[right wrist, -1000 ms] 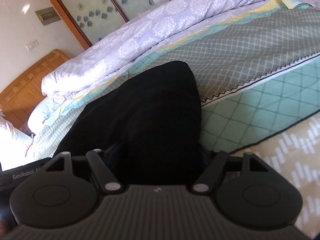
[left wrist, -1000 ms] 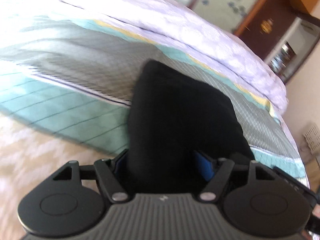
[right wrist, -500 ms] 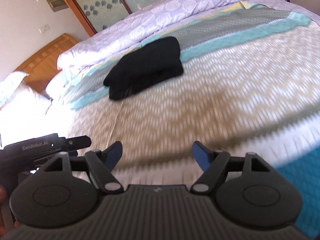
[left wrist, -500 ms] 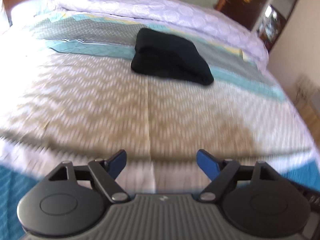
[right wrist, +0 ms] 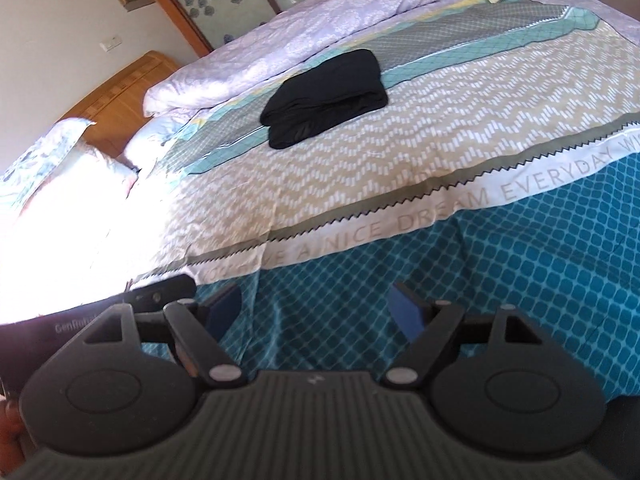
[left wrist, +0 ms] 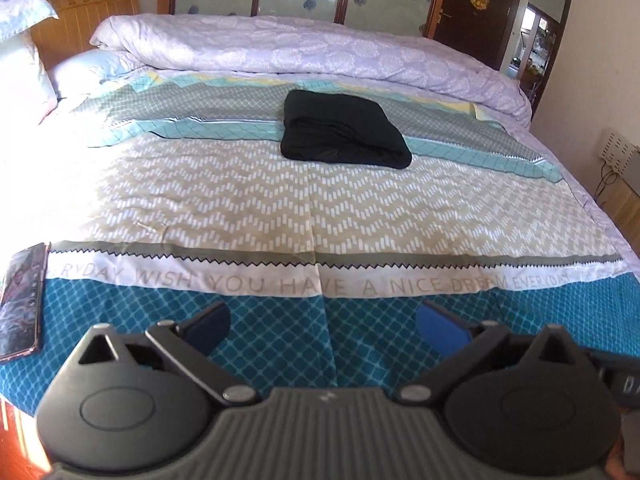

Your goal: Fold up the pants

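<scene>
The black pants point(left wrist: 344, 130) lie folded into a compact bundle on the far part of the bed, across the grey and teal bands of the sheet, also in the right wrist view point(right wrist: 326, 98). My left gripper point(left wrist: 326, 326) hangs over the blue foot end of the bed, far from the pants, its jaws opening wide with nothing between them. My right gripper point(right wrist: 320, 310) is over the same blue band, open and empty. The left gripper's body point(right wrist: 160, 294) shows at the right view's lower left.
A phone point(left wrist: 20, 300) lies at the bed's near left corner. A rolled lilac duvet point(left wrist: 320, 48) runs along the far side, pillows point(left wrist: 24, 60) and a wooden headboard point(left wrist: 84, 8) at the far left. A dark door point(left wrist: 480, 4) stands at the back right.
Both grippers held the black pants a second ago; they have let go and pulled far back to the foot of the bed. The folded pants stay on the far bands.
</scene>
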The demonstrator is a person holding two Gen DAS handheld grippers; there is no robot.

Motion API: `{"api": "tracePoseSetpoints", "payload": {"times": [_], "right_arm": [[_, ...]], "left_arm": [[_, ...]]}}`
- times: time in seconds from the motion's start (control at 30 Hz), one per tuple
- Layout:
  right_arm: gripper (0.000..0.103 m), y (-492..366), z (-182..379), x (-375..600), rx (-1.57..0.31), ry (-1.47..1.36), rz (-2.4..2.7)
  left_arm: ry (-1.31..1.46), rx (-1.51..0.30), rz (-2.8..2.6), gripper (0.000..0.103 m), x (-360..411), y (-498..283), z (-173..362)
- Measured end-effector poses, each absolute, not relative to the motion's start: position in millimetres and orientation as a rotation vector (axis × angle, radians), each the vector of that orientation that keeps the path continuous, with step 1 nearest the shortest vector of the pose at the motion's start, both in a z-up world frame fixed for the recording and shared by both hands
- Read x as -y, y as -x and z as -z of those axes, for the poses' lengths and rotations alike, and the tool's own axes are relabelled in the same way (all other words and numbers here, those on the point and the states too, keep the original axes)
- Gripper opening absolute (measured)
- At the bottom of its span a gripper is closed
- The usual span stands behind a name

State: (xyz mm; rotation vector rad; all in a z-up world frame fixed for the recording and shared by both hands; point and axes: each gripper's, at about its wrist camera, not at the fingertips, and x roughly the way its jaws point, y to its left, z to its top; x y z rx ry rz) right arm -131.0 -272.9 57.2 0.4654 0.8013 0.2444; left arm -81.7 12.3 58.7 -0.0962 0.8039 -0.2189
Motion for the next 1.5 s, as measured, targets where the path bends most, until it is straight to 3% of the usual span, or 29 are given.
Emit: {"api": "tracePoseSetpoints", "payload": {"times": [1.5], "right_arm": [[0.084,144.0,-43.4,286.1,-0.847,-0.573,-0.188]], "left_arm": [[-0.034,-0.694,0.053,0.103,-13.7,88.4,-78.3]]}}
